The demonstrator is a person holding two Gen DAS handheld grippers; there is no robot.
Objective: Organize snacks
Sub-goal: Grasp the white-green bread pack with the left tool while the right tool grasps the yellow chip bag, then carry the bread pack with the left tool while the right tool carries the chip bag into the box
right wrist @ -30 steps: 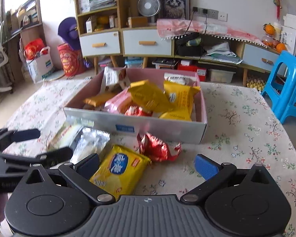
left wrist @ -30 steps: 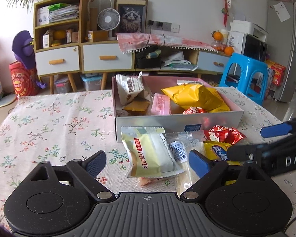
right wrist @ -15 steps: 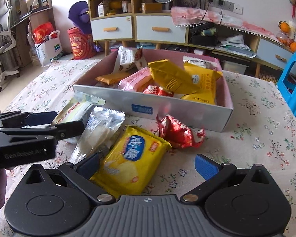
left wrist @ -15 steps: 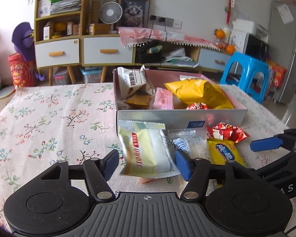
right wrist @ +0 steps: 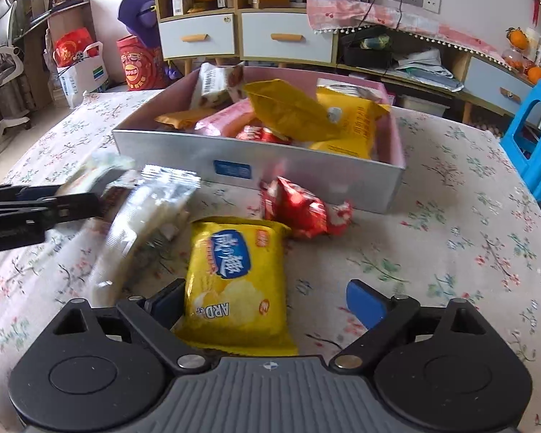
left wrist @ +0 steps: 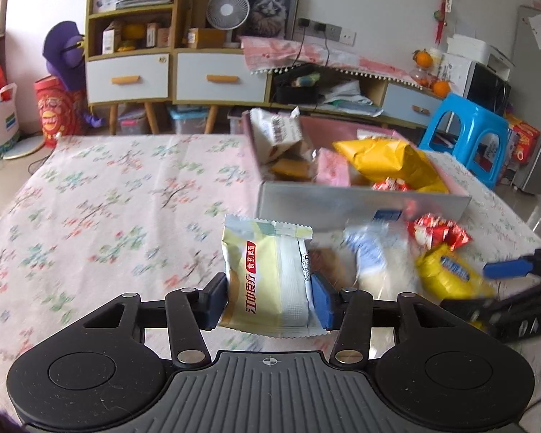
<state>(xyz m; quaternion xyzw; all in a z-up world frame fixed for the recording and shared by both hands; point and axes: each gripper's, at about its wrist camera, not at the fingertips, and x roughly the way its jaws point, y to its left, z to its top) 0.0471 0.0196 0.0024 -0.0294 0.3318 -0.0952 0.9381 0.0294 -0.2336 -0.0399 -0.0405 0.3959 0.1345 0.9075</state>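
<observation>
My left gripper (left wrist: 268, 301) is shut on a pale yellow biscuit packet (left wrist: 267, 278) and holds it above the floral tablecloth, left of the snack box (left wrist: 360, 207). My right gripper (right wrist: 267, 299) is open around a yellow chip bag (right wrist: 236, 281) that lies on the cloth between its fingers. A red snack pack (right wrist: 303, 209) and a clear wrapped pack (right wrist: 144, 223) lie in front of the box (right wrist: 256, 169). The box holds several yellow, pink and red packs.
The round table's floral cloth (left wrist: 108, 216) stretches left of the box. A blue stool (left wrist: 465, 133) stands at the right. Drawers and shelves (left wrist: 169, 75) line the far wall. The other gripper shows at each view's edge (right wrist: 36, 209).
My left gripper closed on the pale yellow packet and lifted it left, off the pile. My right gripper moved forward around the yellow chip bag, still open.
</observation>
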